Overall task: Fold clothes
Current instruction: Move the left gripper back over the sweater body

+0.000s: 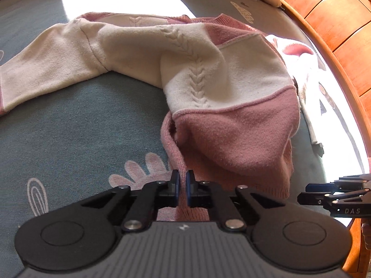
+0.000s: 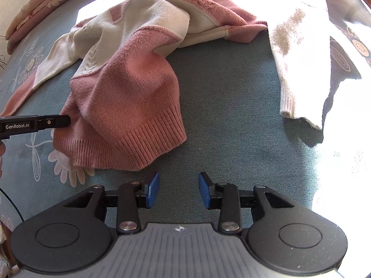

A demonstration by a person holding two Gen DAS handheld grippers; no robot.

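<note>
A pink and cream knitted sweater [image 1: 208,76] lies crumpled on a grey-blue flowered bedspread [image 1: 81,120]. One cream sleeve stretches out to the left. My left gripper [image 1: 182,180] is shut on the sweater's pink ribbed hem, with the knit pinched between its blue pads. The right wrist view shows the same sweater [image 2: 129,88] at the left. There the left gripper [image 2: 62,121] touches the hem's left corner from the side. My right gripper [image 2: 179,188] stands open over bare bedspread [image 2: 231,92], just to the right of the ribbed hem, with nothing between its fingers.
A second whitish garment [image 2: 296,53] lies in bright sunlight at the right. Beyond the bed's right edge is a wooden floor [image 1: 336,18]. A pink flowered pillow [image 2: 34,7] rests at the back left. The right gripper [image 1: 334,197] shows at the left wrist view's right edge.
</note>
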